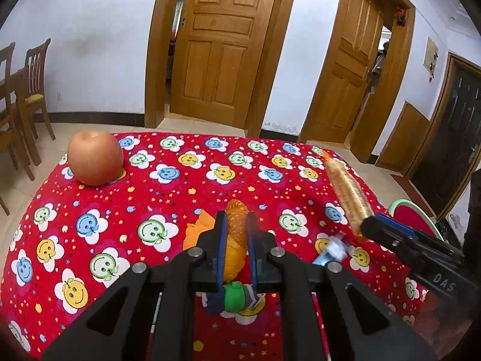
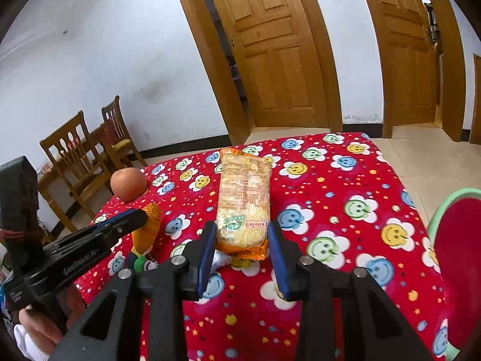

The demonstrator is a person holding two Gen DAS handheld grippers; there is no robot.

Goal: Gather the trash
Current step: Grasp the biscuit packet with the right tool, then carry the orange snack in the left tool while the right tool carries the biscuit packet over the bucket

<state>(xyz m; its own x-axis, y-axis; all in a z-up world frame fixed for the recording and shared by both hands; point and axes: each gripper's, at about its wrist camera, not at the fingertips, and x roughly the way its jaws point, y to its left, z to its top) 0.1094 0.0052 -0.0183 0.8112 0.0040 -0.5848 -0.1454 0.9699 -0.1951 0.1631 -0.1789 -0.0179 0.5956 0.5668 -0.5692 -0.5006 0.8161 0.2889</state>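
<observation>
My left gripper (image 1: 236, 225) is shut on an orange plush toy (image 1: 236, 237) with a green end, held above the red smiley tablecloth (image 1: 168, 198). It also shows in the right wrist view (image 2: 149, 225), with the left gripper (image 2: 132, 218) beside it. My right gripper (image 2: 242, 234) is shut on a yellow-orange snack packet (image 2: 244, 198), held above the table. The packet shows edge-on in the left wrist view (image 1: 347, 194) with the right gripper (image 1: 368, 225) at its near end. An orange paper scrap (image 1: 197, 228) lies under the left gripper. A blue-white wrapper (image 1: 330, 251) lies by the right gripper.
An apple (image 1: 95, 158) sits at the table's far left corner, also in the right wrist view (image 2: 128, 183). A red basin with a green rim (image 2: 457, 264) stands beside the table at right. Wooden chairs (image 2: 75, 156) stand at left. Doors are behind.
</observation>
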